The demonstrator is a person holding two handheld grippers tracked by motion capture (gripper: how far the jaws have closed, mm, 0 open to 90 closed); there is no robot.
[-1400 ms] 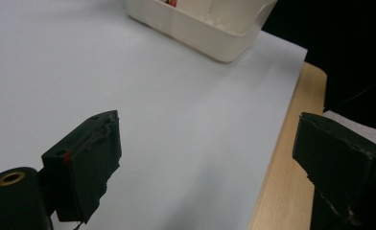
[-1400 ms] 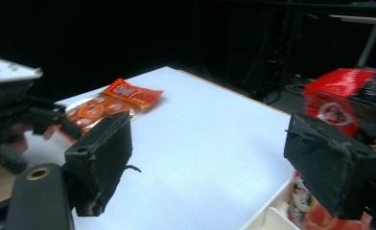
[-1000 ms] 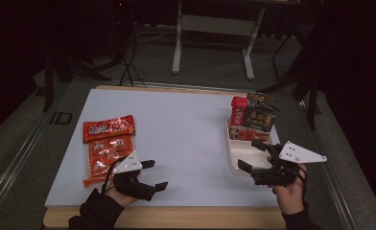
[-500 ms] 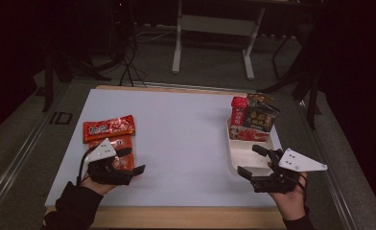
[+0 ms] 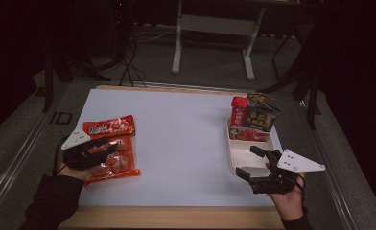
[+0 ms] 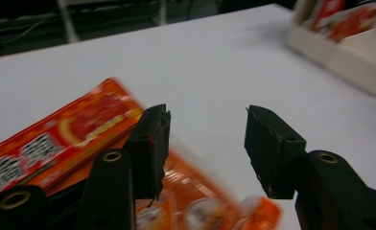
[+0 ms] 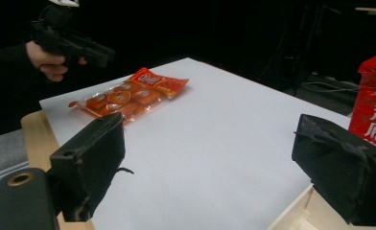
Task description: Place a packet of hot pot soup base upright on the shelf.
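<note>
Hovering half-open and just closing, left fingers (image 5: 110, 147) straddle nothing; orange snack pack (image 5: 115, 163) lies directly beneath, long axis crosswise; right fingers (image 5: 252, 161) open, far off.

Orange snack packet (image 5: 115, 162) with pale printed rounds, red packet (image 5: 110, 127) with white lettering, white table (image 5: 181, 139)

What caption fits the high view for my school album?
Left gripper, its jaws just closing, hovers over orange snack packs; right gripper waits open beside the tray.
</note>
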